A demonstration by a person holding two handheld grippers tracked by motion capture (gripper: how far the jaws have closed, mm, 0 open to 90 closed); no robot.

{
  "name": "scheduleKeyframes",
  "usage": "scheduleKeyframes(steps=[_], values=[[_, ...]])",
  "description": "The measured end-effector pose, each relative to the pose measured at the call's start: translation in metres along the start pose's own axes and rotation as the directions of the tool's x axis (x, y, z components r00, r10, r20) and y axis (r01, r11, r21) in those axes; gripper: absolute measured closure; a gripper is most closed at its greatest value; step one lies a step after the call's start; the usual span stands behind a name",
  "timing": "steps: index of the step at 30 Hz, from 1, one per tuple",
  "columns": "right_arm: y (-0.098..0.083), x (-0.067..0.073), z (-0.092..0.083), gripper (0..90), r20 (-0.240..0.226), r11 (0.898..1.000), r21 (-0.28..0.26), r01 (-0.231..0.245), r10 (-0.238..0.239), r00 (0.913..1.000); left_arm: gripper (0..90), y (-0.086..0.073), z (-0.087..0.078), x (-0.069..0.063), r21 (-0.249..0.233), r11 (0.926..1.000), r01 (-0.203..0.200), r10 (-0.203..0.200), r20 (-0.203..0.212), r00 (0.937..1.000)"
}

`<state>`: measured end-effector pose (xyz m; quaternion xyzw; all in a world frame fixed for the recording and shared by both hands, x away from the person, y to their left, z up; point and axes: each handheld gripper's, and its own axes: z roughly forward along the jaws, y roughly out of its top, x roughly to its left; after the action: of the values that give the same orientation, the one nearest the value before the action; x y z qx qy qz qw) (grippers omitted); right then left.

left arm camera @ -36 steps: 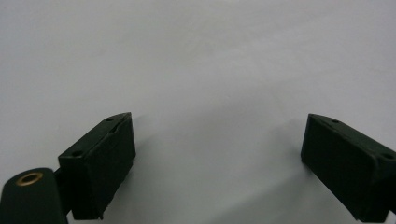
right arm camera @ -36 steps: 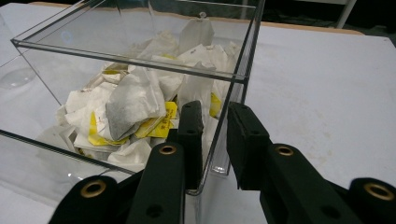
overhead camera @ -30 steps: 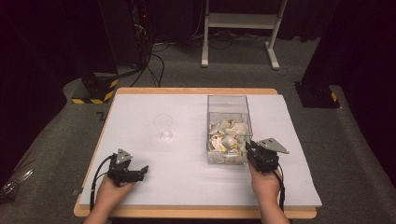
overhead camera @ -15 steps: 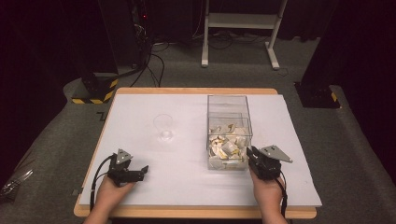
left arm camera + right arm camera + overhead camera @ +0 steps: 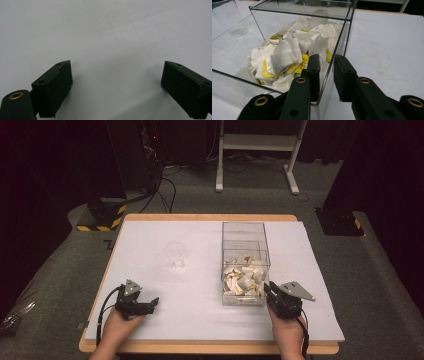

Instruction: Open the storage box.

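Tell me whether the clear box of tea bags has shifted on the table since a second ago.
Yes. The clear box, its near right wall pinched by the right gripper, has slid toward the person: its near edge now lies farther down the white table, beyond the glass.

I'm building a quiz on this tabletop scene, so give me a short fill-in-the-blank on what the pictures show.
The clear box holds a heap of ____.
The right gripper has its jaws on either side of the box's ____.
The left gripper stands ____ above the white table.

Missing words: tea bags; wall; open
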<state>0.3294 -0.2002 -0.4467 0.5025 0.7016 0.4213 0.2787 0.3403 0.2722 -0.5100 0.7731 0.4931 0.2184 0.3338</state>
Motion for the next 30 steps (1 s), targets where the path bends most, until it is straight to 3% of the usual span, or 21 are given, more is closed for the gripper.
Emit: scheduleKeyframes(steps=[24,30], values=[[-0.006,0.004,-0.015,77.1,-0.006,1.000,-0.020,0.008,-0.008,1.0000,10.6,0.000,0.000,0.000,-0.001,1.0000,-0.003,0.003,-0.001,1.0000],[-0.005,0.004,-0.013,72.0,-0.004,1.000,-0.005,0.005,-0.005,1.0000,10.6,0.000,0.000,0.000,-0.001,1.0000,-0.003,0.003,-0.001,1.0000]])
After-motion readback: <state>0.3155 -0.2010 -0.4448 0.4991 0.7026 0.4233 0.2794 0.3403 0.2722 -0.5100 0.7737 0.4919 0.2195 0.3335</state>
